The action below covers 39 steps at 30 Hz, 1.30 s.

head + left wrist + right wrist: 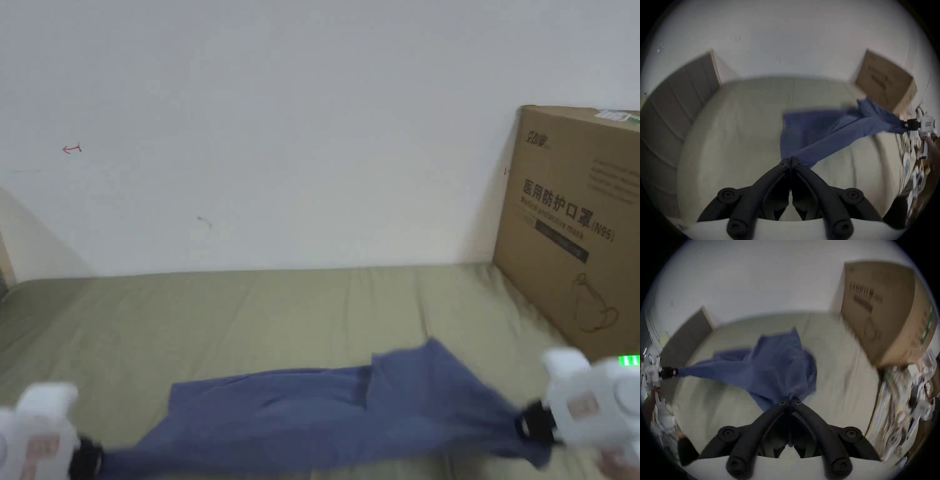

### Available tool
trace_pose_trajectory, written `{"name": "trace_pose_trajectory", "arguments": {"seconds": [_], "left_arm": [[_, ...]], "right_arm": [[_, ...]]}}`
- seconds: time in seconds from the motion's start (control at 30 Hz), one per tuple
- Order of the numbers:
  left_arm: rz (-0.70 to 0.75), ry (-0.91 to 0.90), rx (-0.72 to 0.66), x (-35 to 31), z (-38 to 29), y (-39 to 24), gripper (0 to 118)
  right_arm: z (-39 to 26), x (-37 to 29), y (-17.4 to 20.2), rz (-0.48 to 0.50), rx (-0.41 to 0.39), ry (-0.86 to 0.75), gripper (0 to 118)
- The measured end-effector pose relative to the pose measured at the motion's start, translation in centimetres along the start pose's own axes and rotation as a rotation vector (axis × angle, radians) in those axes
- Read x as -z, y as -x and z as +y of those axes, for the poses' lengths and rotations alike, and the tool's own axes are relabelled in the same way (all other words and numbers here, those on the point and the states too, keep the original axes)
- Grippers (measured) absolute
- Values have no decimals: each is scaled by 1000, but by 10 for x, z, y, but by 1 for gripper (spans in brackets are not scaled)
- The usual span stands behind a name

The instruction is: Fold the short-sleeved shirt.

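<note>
Now the blue shirt [300, 419] stretches left-to-right between both hands, its long axis spanning the bed [250, 306]; left gripper [791, 160] and right gripper [790, 400] each clench an opposite end, equally near.

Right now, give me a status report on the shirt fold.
Left gripper and right gripper shut on shirt. Shirt stretched between them over the bed. Cardboard box close on right.
</note>
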<state>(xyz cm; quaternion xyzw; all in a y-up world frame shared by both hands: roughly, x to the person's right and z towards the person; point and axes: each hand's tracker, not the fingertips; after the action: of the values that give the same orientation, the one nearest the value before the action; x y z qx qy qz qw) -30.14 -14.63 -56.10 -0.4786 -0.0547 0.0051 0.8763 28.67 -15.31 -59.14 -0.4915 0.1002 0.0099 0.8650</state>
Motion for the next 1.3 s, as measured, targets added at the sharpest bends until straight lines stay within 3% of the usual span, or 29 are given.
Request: {"name": "trace_pose_trajectory", "arguments": {"seconds": [0.17,0.37,0.57,0.77,0.83,0.87,0.9,0.93,0.97,1.0,1.1,1.23,1.27,1.3], "left_arm": [[-31,201,59,8,-111,4,0],[-37,187,71,-51,-161,13,0],[-73,164,41,-94,-170,11,0],[-71,195,65,-78,-181,-5,0],[-83,184,71,-75,-181,-5,2],[-90,178,60,-74,-181,-5,19],[-106,166,30,-75,-181,-4,45],[-123,155,9,-77,-181,-3,80],[-125,151,4,-78,-180,-4,115],[-135,145,3,-82,-179,-8,118],[-137,60,7,-99,-165,-18,118],[-116,-55,36,-117,-140,-48,118],[-87,-77,46,-118,-129,-56,115],[-78,-87,59,-118,-121,-64,105]], "right_arm": [[-119,-3,-11,63,54,136,1],[-191,-62,-19,63,45,149,1],[-218,-96,-20,46,61,188,1],[-223,-81,-6,7,84,214,1],[-223,-79,-2,-19,45,201,11],[-222,-80,0,-26,33,195,47],[-222,-82,0,-45,28,189,87],[-222,-83,2,-51,33,182,117],[-221,-87,3,-41,38,176,115],[-214,-99,5,6,76,96,112],[-203,-122,5,-32,128,1,112],[-171,-138,21,-19,135,-126,113],[-161,-139,24,2,143,-136,105],[-153,-140,29,14,150,-158,88]]}}
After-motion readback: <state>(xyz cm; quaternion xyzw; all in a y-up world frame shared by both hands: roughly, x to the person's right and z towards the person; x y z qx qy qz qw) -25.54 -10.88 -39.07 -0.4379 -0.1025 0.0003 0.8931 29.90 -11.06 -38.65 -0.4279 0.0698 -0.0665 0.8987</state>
